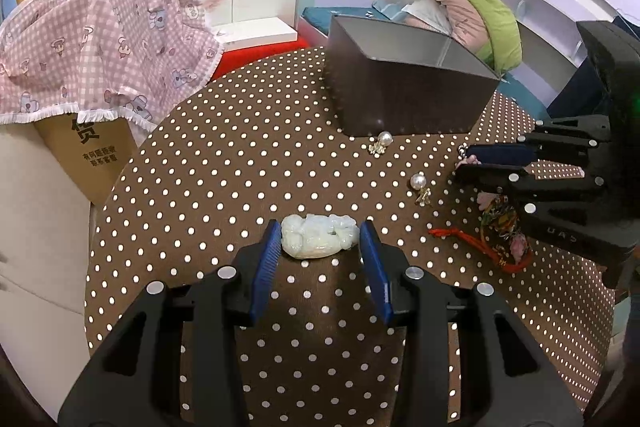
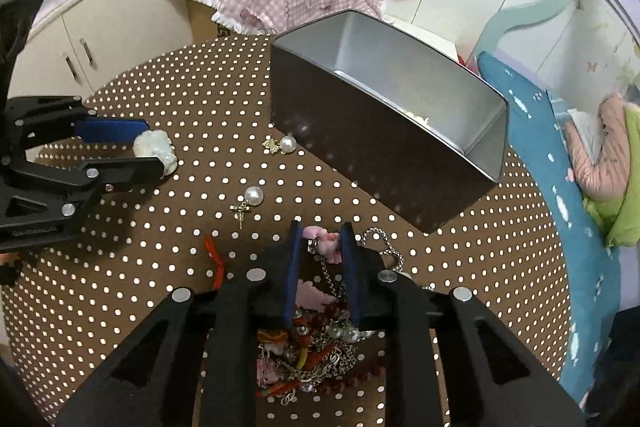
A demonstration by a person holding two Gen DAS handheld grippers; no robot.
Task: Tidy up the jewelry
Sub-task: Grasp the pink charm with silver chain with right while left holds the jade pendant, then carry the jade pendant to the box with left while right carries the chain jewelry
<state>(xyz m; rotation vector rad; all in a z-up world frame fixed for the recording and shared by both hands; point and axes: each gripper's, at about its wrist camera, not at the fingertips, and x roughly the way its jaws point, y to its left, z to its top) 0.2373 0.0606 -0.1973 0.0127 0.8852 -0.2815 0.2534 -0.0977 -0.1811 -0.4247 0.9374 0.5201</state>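
Note:
A pale jade carving (image 1: 318, 237) (image 2: 154, 147) lies low over the brown dotted tablecloth (image 1: 240, 155). My left gripper (image 1: 320, 227) (image 2: 154, 145) is shut on it, a blue pad against each end. My right gripper (image 2: 321, 227) (image 1: 462, 159) is shut on a pink charm (image 2: 322, 241) with a silver chain, which trails back into a tangled jewelry pile (image 2: 308, 359) (image 1: 500, 227) under the gripper. Two pearl earrings (image 1: 384, 139) (image 1: 418, 181) (image 2: 287, 143) (image 2: 253, 195) lie between the grippers. The dark open box (image 1: 400, 99) (image 2: 360, 147) stands behind them.
A red cord (image 1: 452, 233) (image 2: 214, 255) lies loose by the pile. Beyond the round table's left edge stands a cardboard box (image 1: 88, 147) under a pink checked cloth (image 1: 100, 39). A blue seat (image 2: 560, 187) curves past the table's right side.

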